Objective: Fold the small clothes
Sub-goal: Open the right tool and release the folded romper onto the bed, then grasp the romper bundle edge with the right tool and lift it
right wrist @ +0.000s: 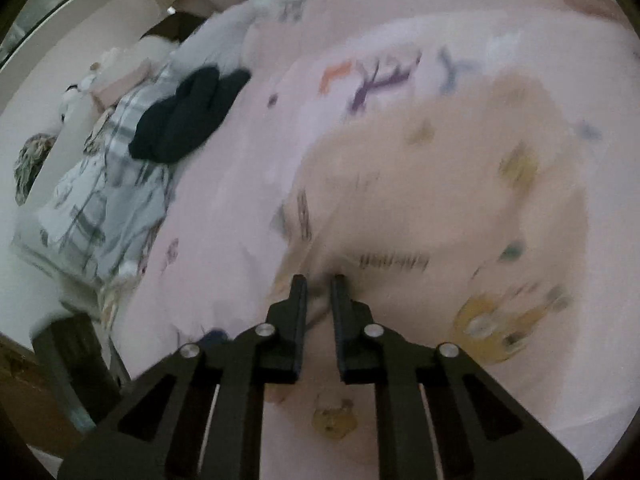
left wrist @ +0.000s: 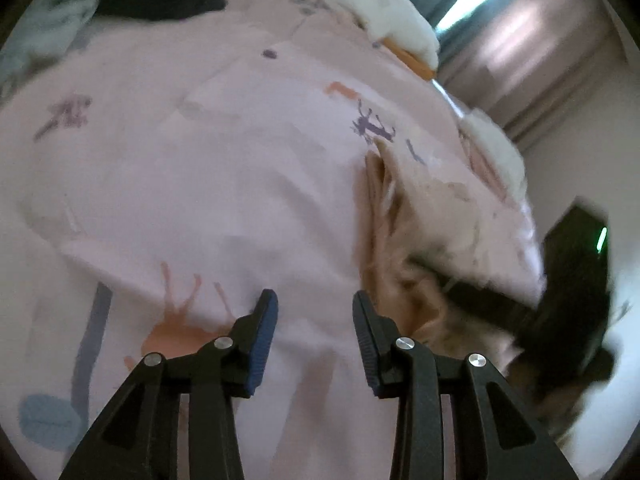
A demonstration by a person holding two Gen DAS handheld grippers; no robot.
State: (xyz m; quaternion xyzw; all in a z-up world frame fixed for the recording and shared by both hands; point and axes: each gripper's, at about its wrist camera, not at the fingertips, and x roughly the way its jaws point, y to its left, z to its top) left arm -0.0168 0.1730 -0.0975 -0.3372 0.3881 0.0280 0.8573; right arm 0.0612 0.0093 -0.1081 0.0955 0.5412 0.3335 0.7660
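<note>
A small peach garment [right wrist: 440, 200] with yellow and green prints lies spread on the pink animal-print bedsheet [right wrist: 224, 208]. My right gripper [right wrist: 320, 280] is at its near left edge, fingers almost together with a pinch of the cloth between them, and creases run out from the tips. In the left wrist view the same garment [left wrist: 400, 216] is bunched and drawn toward the blurred dark right gripper [left wrist: 436, 274]. My left gripper [left wrist: 314, 298] hovers over bare sheet [left wrist: 200, 168] just left of the garment, open with nothing between its blue pads.
A black garment [right wrist: 188, 116] lies on a grey plaid cloth [right wrist: 100, 200] at the far left of the bed. White bedding [left wrist: 384, 12] is heaped at the bed's far edge before the curtains [left wrist: 528, 48]. A dark stool [right wrist: 68, 364] stands beside the bed.
</note>
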